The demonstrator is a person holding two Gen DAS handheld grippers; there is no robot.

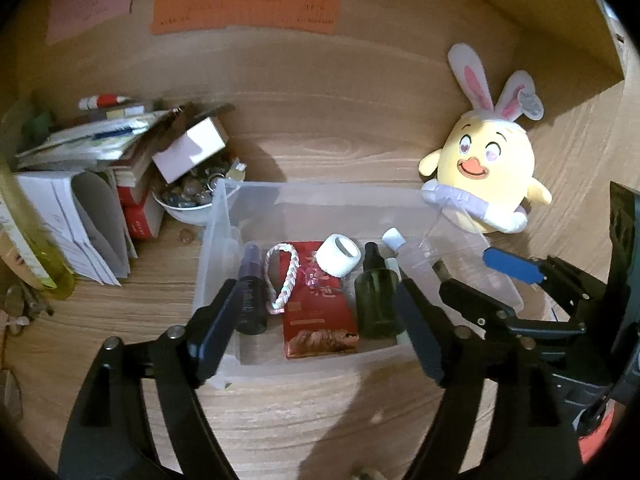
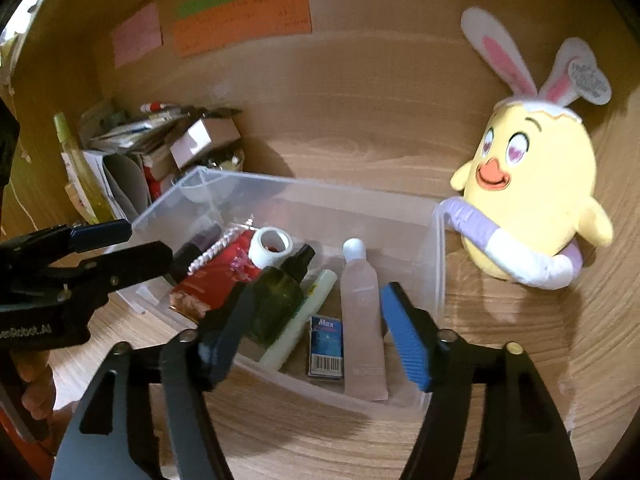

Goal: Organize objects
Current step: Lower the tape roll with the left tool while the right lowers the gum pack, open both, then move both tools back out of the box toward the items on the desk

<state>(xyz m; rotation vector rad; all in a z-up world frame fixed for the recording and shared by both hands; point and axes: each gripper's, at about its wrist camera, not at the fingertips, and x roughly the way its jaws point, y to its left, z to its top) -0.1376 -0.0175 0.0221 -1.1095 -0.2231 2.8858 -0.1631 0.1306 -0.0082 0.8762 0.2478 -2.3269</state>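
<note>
A clear plastic bin (image 1: 216,240) (image 2: 436,260) stands on the wooden desk. In it lie a red packet (image 1: 316,320), a white tape roll (image 1: 340,256), a braided cord (image 1: 284,276), a dark purple spray bottle (image 1: 252,292), a green bottle (image 1: 376,300) (image 2: 276,300), a cream tube (image 2: 304,320), a blue box (image 2: 326,340) and a pink tube (image 2: 362,312). My left gripper (image 1: 316,300) (image 2: 148,240) hovers open over the bin's left half, touching nothing. Over the right half my right gripper (image 2: 316,300) (image 1: 464,272) is open too, empty.
A yellow plush chick with rabbit ears (image 1: 484,168) (image 2: 528,200) leans against the bin's right end. Left of the bin are stacked books and papers (image 1: 88,148), a bowl of stones (image 1: 188,200) and a yellow-green bottle (image 1: 40,240). Coloured notes (image 1: 248,8) hang on the back wall.
</note>
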